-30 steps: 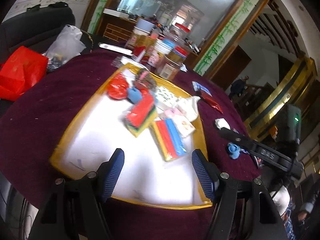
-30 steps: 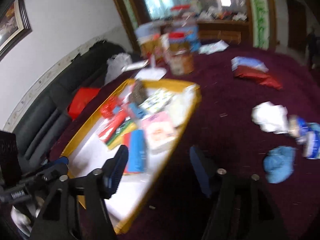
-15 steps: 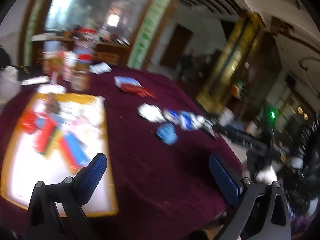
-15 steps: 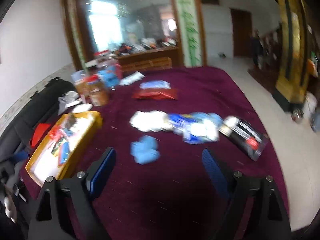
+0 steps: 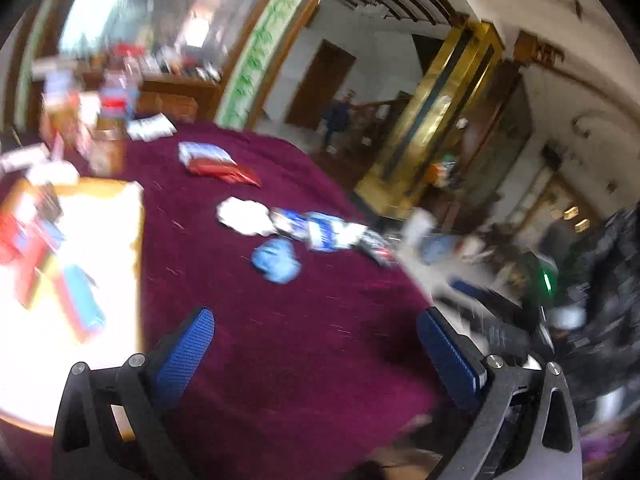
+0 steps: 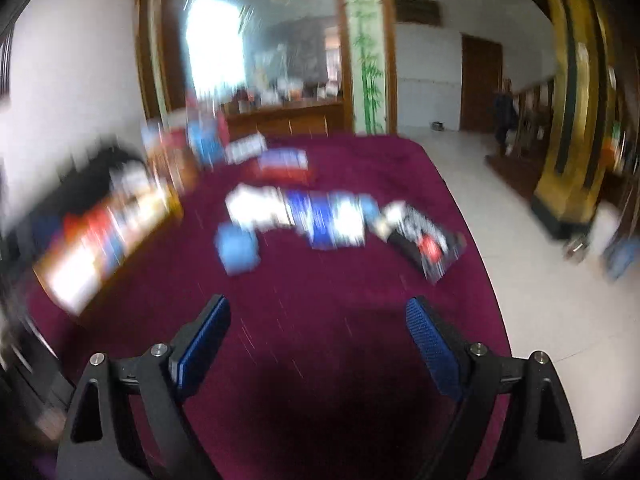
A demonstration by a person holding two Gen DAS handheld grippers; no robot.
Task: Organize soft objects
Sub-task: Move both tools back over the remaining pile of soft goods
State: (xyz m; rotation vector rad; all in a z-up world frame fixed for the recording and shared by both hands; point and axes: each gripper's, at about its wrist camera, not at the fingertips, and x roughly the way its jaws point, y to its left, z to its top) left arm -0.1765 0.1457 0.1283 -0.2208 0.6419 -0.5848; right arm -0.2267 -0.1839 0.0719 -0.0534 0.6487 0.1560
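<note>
Left edge of the left wrist view: yellow-rimmed tray [image 5: 136,240]. Frame centre: blue soft object [image 5: 276,260] on maroon cloth [image 5: 280,360]. Left gripper [image 5: 316,344] and right gripper [image 6: 318,330]: jaws wide apart, holding nothing.

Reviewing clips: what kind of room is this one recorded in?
Probably a large hall or dining room of a house: a table under a maroon cloth, a wooden sideboard below a big mirror, and a gilded pillar beside a tiled floor.
</note>
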